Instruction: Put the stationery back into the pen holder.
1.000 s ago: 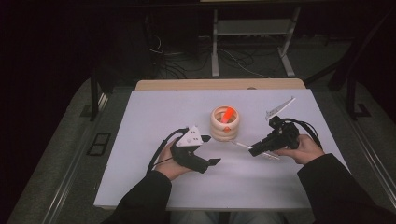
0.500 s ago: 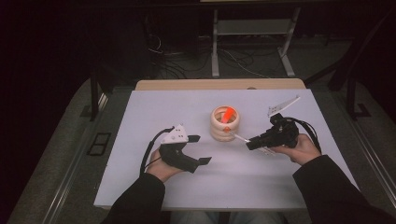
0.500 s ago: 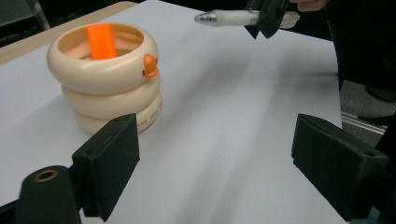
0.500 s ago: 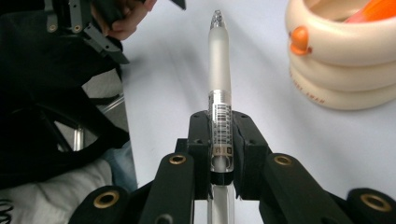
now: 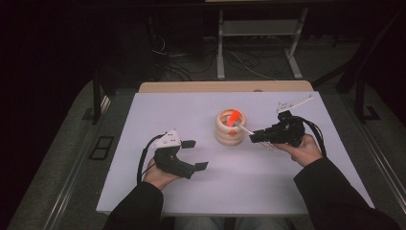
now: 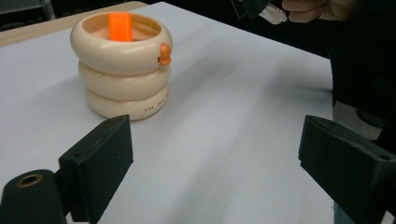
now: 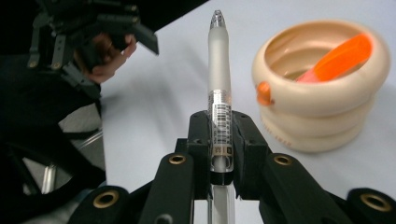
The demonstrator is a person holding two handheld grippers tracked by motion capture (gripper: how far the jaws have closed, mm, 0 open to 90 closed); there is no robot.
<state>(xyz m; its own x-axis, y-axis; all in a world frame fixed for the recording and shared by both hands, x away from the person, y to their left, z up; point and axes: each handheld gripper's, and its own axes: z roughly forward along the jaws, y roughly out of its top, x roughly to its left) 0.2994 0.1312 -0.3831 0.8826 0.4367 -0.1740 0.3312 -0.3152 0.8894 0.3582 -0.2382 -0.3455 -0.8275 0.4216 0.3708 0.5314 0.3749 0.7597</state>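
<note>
**On the white table: pen clamped, holder waiting**

At my left, my left gripper (image 5: 195,154) hangs just over the white table (image 5: 158,115), near its front edge. Its two black fingers (image 6: 98,161) stand wide apart with nothing between them; they have just been opening further. Seen along them in the left gripper view, bare tabletop lies between the pads, and the holder sits beyond, up and to the left.

Toward the middle stands the cream holder (image 5: 229,128), three stacked rings, upright, with an orange marker (image 5: 234,117) leaning inside it. A small orange knob (image 6: 164,53) sticks out from the top ring.

On the right, my right gripper (image 5: 255,136) points toward the holder, just beside it. Its fingers (image 7: 245,140) are clamped on a frosted pen (image 7: 219,70) with a barcode sticker on the barrel. In the right gripper view the pen runs straight out past the fingertips, tip forward, left of the holder and not touching it.
</note>
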